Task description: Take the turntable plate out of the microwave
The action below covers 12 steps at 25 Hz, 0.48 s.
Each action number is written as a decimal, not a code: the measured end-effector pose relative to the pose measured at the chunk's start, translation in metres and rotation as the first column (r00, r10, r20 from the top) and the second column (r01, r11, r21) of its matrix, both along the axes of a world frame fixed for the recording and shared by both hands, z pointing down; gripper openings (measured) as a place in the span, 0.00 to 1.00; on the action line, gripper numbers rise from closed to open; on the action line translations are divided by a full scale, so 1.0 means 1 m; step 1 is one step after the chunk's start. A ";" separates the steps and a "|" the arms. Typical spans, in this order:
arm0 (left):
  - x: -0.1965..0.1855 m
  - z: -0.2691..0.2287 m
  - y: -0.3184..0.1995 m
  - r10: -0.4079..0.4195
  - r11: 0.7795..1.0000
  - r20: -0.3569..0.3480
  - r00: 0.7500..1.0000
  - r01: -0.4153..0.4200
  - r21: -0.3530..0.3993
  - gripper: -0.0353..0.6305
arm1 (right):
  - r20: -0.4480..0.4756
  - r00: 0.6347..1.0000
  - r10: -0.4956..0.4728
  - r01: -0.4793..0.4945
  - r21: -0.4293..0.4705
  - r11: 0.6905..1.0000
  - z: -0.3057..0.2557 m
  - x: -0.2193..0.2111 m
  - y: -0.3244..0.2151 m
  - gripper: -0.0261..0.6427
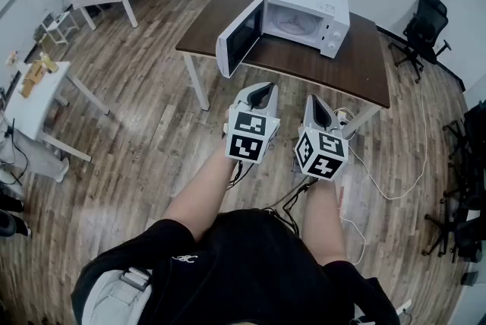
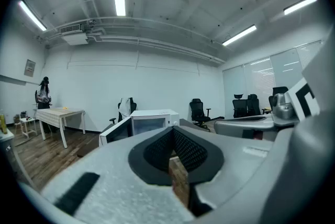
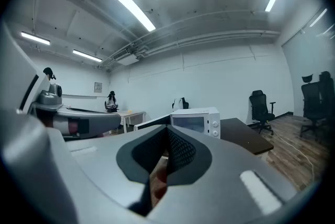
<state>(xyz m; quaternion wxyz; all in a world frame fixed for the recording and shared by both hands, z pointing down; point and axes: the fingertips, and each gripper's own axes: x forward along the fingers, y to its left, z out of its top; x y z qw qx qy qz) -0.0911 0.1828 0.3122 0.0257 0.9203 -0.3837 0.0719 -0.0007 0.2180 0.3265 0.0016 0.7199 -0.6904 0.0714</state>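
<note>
Head view: the turntable plate (image 1: 291, 22) lay faintly visible inside the microwave (image 1: 328, 20) on the brown table (image 1: 357, 73). Its open door (image 1: 237, 42) jutted toward the left gripper (image 1: 261, 93) and risked a knock, and a floor cable (image 1: 395, 194) could snag feet.

Left gripper view: jaws shut, empty.

Right gripper view: the right gripper (image 3: 167, 148) also closed on nothing.

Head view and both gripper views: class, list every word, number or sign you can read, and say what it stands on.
None can be read.
Wall sign: too small.
Microwave panel: too small.
Shirt logo: blurred.
Marker cubes: square patterns, no letters.
</note>
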 end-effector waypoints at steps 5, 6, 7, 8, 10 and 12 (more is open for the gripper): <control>0.016 0.002 0.003 -0.006 1.000 0.015 1.000 0.006 0.004 0.07 | 0.042 0.999 -0.011 0.010 0.028 1.000 -0.001 0.015 0.004 0.04; 0.018 0.003 0.004 -0.008 1.000 0.018 1.000 0.008 0.000 0.07 | 0.050 0.999 -0.017 0.015 0.036 0.999 -0.001 0.016 0.006 0.04; 0.021 0.004 0.005 -0.010 1.000 0.020 1.000 0.010 -0.002 0.07 | 0.049 0.999 -0.021 0.019 0.040 0.999 -0.001 0.018 0.008 0.04; 0.023 0.005 0.006 -0.012 1.000 0.023 1.000 0.012 -0.003 0.07 | 0.041 0.999 -0.026 0.024 0.041 0.999 -0.001 0.019 0.009 0.04; 0.029 0.007 0.009 -0.015 1.000 0.032 0.999 0.015 -0.002 0.07 | 0.033 0.999 -0.033 0.032 0.039 0.999 0.001 0.024 0.013 0.04; 0.037 0.009 0.012 -0.017 1.000 0.038 0.999 0.017 -0.002 0.07 | 0.040 0.998 -0.040 0.039 0.038 0.999 0.003 0.032 0.017 0.04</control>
